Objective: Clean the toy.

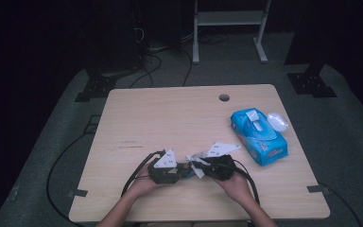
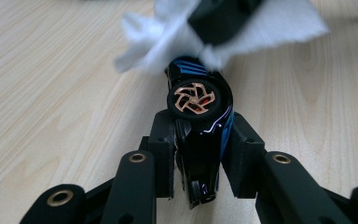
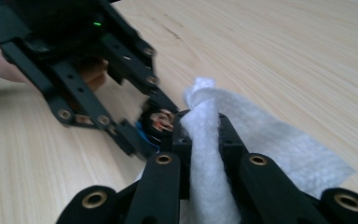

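Light wood-grain table (image 1: pixel 170 118) with a round cable hole, standing on grey carpet in a dark room; blue wet-wipe pack (image 1: pixel 259 135) lies at its right side. Near the front edge, the left gripper (image 2: pixel 196 154) is clenched on a glossy black-and-blue toy car with a copper-spoked wheel (image 2: pixel 199 116). The right gripper (image 3: pixel 204 140) grasps a white fibrous wipe (image 3: pixel 209 177), pressed against the car.

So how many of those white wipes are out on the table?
2: one wipe is clamped in the right tongs, pressed against the toy car held by the left tongs; another sticks up from the blue pack. More may be inside.
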Tool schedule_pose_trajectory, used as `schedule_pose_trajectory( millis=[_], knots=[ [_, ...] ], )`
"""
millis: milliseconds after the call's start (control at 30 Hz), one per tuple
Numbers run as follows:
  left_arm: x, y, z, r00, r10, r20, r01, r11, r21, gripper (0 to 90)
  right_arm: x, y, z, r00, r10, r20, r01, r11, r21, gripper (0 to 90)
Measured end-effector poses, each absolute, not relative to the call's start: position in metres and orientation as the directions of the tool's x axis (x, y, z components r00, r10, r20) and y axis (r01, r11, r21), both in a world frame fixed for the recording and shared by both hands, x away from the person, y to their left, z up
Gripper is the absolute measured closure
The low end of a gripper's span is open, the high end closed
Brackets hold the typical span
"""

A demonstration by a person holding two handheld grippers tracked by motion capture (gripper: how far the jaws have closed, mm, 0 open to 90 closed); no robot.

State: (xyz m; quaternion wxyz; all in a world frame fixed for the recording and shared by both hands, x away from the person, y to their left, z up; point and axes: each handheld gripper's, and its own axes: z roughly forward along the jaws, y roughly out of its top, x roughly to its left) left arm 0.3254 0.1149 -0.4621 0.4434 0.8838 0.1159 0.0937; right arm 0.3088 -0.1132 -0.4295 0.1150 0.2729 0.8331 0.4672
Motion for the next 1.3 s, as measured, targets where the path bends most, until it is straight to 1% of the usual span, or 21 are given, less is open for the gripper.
schedule_pose_trajectory(
  millis=[67, 133, 167, 200, 300, 367, 467, 533, 567, 767, 833, 867, 933, 1033, 1133, 1200, 1233, 1300],
  knots=[
    [0.325, 0.116, -0.462, 0.956, 0.286, 0.066, 0.119, -0.581, 0.805, 67.4, 0.310, -0.109, -0.427, -0.831, 0.554, 0.047, 0.334, 0.429, 0.839, 81.6],
    [0.325, 0.116, -0.462, 0.956, 0.286, 0.067, 0.117, -0.578, 0.807, 67.4, 0.312, -0.114, -0.427, -0.819, 0.573, 0.041, 0.341, 0.428, 0.837, 81.6],
    [0.326, 0.116, -0.462, 0.956, 0.286, 0.066, 0.117, -0.578, 0.808, 67.4, 0.316, -0.122, -0.429, -0.804, 0.595, 0.011, 0.338, 0.442, 0.831, 81.6],
    [0.326, 0.116, -0.462, 0.956, 0.285, 0.066, 0.117, -0.579, 0.807, 67.4, 0.319, -0.131, -0.429, -0.782, 0.623, 0.030, 0.363, 0.416, 0.834, 81.6],
    [0.326, 0.116, -0.463, 0.957, 0.283, 0.063, 0.117, -0.575, 0.810, 67.4, 0.323, -0.143, -0.428, -0.750, 0.661, 0.011, 0.373, 0.409, 0.833, 81.7],
    [0.326, 0.116, -0.462, 0.957, 0.281, 0.065, 0.114, -0.576, 0.809, 67.3, 0.322, -0.142, -0.429, -0.751, 0.660, 0.030, 0.381, 0.395, 0.836, 81.7],
    [0.326, 0.116, -0.462, 0.957, 0.282, 0.067, 0.114, -0.577, 0.808, 67.4, 0.317, -0.127, -0.431, -0.790, 0.610, 0.055, 0.366, 0.398, 0.841, 81.6],
    [0.326, 0.116, -0.462, 0.956, 0.284, 0.067, 0.115, -0.579, 0.807, 67.4, 0.316, -0.119, -0.430, -0.807, 0.590, 0.016, 0.334, 0.434, 0.837, 81.6],
    [0.325, 0.116, -0.462, 0.956, 0.284, 0.068, 0.115, -0.579, 0.807, 67.5, 0.317, -0.121, -0.429, -0.807, 0.590, 0.018, 0.336, 0.434, 0.836, 81.6],
    [0.327, 0.117, -0.463, 0.956, 0.287, 0.057, 0.122, -0.571, 0.812, 67.5, 0.330, -0.162, -0.429, -0.721, 0.692, 0.027, 0.397, 0.381, 0.835, 81.6],
    [0.327, 0.117, -0.463, 0.957, 0.284, 0.063, 0.117, -0.574, 0.811, 67.5, 0.331, -0.167, -0.429, -0.713, 0.700, 0.053, 0.415, 0.359, 0.836, 81.6],
    [0.327, 0.117, -0.463, 0.957, 0.283, 0.062, 0.118, -0.574, 0.811, 67.5, 0.330, -0.165, -0.429, -0.715, 0.697, 0.046, 0.408, 0.363, 0.838, 81.6],
    [0.327, 0.117, -0.462, 0.957, 0.282, 0.066, 0.114, -0.576, 0.809, 67.5, 0.326, -0.153, -0.429, -0.747, 0.663, 0.060, 0.397, 0.372, 0.839, 81.6],
    [0.327, 0.118, -0.462, 0.957, 0.282, 0.067, 0.115, -0.582, 0.805, 67.6, 0.325, -0.145, -0.428, -0.764, 0.645, 0.027, 0.367, 0.400, 0.840, 81.6],
    [0.327, 0.119, -0.461, 0.956, 0.284, 0.069, 0.115, -0.582, 0.805, 67.6, 0.330, -0.158, -0.429, -0.739, 0.672, 0.041, 0.394, 0.382, 0.836, 81.6],
    [0.327, 0.119, -0.462, 0.957, 0.283, 0.068, 0.114, -0.581, 0.806, 67.6, 0.333, -0.172, -0.429, -0.704, 0.708, 0.053, 0.419, 0.354, 0.836, 81.7],
    [0.327, 0.119, -0.462, 0.957, 0.283, 0.067, 0.115, -0.579, 0.807, 67.6, 0.334, -0.177, -0.429, -0.685, 0.727, 0.041, 0.431, 0.359, 0.828, 81.7],
    [0.328, 0.119, -0.462, 0.956, 0.286, 0.061, 0.120, -0.574, 0.810, 67.6, 0.333, -0.182, -0.429, -0.688, 0.722, 0.069, 0.435, 0.334, 0.836, 81.6]
  ],
)
